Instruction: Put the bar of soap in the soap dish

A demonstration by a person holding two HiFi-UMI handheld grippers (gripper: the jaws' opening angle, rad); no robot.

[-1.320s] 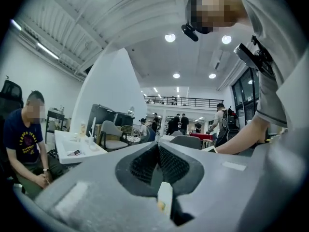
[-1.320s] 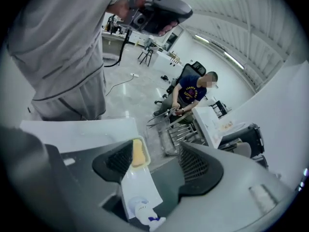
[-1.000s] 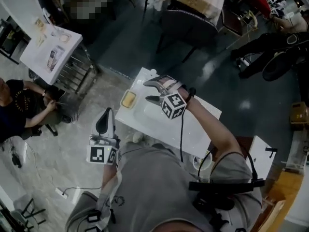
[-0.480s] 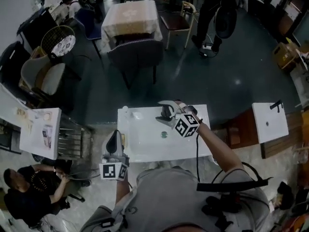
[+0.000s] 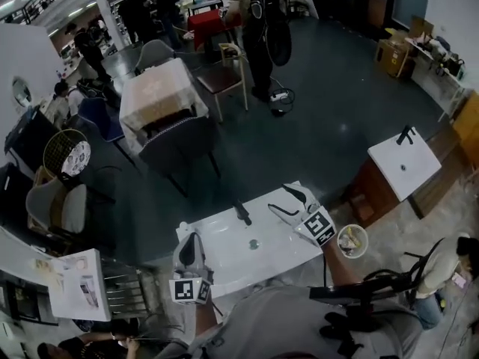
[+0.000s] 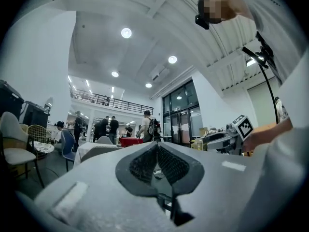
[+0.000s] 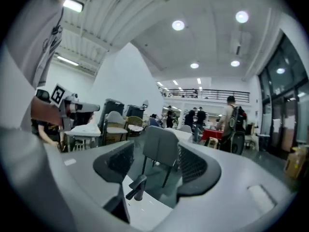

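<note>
We are holding the left gripper [image 5: 191, 247] over the near-left corner of the white rectangular washbasin [image 5: 278, 250]. Its jaws are pressing together on nothing, and through them we are glimpsing only the basin beyond. The right gripper [image 5: 288, 202] is hovering above the basin's far right corner, with its jaws spread wide and empty, framing the dark metal faucet [image 7: 133, 185]. We are not finding the bar of soap or the soap dish in any view, so we cannot tell where they lie. We are expecting the bar to be light, rigid and slick, likely to squirt out under a hard pinch. We are planning a moderate squeeze across its long flat flanks, near the middle.
</note>
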